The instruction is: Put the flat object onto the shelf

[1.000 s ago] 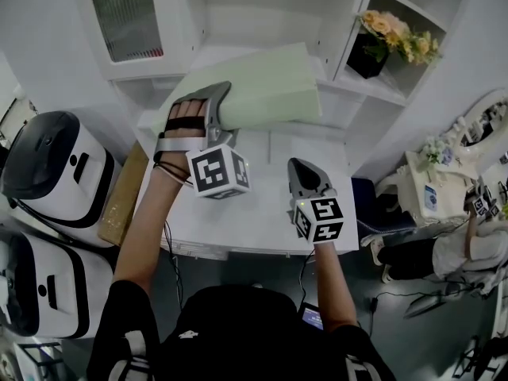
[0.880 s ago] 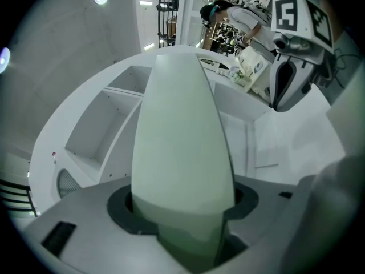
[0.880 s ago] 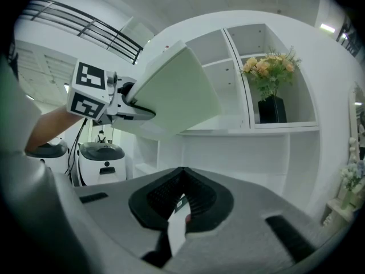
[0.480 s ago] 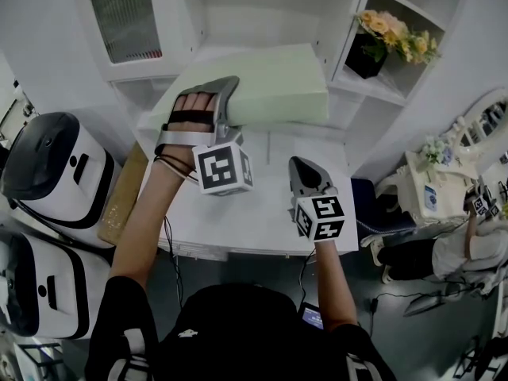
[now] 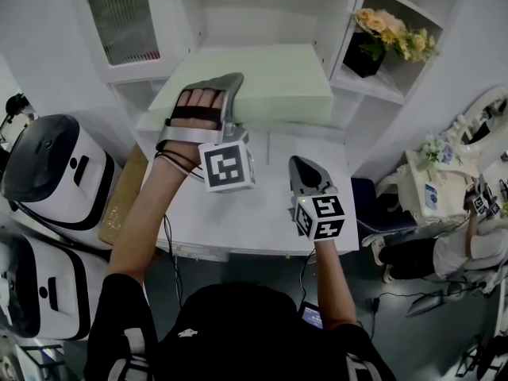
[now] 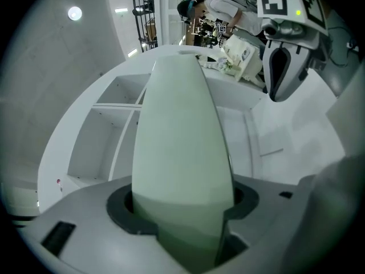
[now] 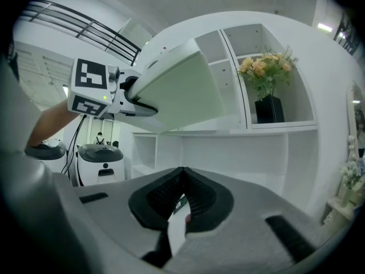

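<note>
Pads of the left claw (image 5: 232, 105) are clenched on the near short end of the flat object (image 5: 274, 74), a thick pale green slab. The left gripper view shows the slab filling the gap between the two jaws and running straight out from them. The person's left hand (image 5: 193, 111) holds that claw roughly level. The slab lies nearly flat above the back of the white counter (image 5: 258, 213), and its far end reaches the open middle compartment of the white shelf (image 5: 254, 10). Whether it touches the shelf's ledge cannot be told.

The right claw (image 5: 300, 165) is closed, jaws together with nothing gripped. It hangs over the counter, in front of the slab and apart from it. To the right, another compartment holds orange and yellow flowers (image 5: 393, 32) in a black vase (image 5: 365, 56).
</note>
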{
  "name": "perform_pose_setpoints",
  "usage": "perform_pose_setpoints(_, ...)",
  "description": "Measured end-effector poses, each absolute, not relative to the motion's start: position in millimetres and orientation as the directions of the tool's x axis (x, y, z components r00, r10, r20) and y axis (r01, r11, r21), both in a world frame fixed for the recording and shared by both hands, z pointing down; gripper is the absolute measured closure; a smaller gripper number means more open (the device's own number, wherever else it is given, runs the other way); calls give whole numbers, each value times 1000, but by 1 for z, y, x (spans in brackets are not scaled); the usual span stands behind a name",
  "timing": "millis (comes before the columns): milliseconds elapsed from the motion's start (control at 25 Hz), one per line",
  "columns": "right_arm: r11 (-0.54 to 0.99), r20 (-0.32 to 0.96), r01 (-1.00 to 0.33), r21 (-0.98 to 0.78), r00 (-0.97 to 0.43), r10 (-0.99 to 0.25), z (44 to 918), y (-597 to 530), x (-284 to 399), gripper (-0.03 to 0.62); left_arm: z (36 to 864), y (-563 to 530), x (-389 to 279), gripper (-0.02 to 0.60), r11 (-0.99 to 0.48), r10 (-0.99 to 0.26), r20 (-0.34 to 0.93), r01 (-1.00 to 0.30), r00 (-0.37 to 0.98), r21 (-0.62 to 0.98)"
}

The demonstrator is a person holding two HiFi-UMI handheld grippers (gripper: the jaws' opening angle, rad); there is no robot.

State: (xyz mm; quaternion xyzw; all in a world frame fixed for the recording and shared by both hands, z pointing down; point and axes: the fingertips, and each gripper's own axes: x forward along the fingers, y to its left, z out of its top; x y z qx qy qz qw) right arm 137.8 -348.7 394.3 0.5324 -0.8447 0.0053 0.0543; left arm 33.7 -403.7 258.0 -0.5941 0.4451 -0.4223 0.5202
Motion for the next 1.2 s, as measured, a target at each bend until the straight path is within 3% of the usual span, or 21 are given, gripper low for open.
perform_pose_setpoints(280,430,101,-902,37,-425,-900,398,-350,142,599,256,-406,38,302,-20,-974,19,-4,227,-1000)
perform_pose_setpoints(1200,391,129,-920,29,-385,-914,408,-365,156,599,287,-460,42,305,-95,-978,99,31,186,-995)
